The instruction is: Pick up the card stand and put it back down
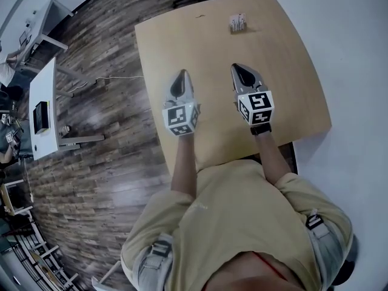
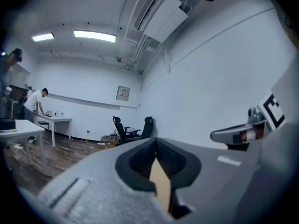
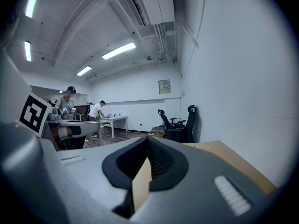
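Observation:
The card stand point(image 1: 238, 22) is a small white holder that stands near the far edge of the light wooden table point(image 1: 291, 83). My left gripper point(image 1: 180, 76) and right gripper point(image 1: 240, 69) hover side by side above the table's middle, well short of the stand. Both point level toward the far edge. In the left gripper view the left gripper point(image 2: 156, 147) has its jaws shut with nothing between them. The right gripper point(image 3: 147, 146) is likewise shut and empty in its own view. The stand shows in neither gripper view.
A white desk point(image 1: 45, 102) stands on the wooden floor to the left of the table. Black office chairs point(image 3: 180, 125) sit by the far wall. A person point(image 3: 98, 111) leans over a distant white table. A white wall runs along the right side.

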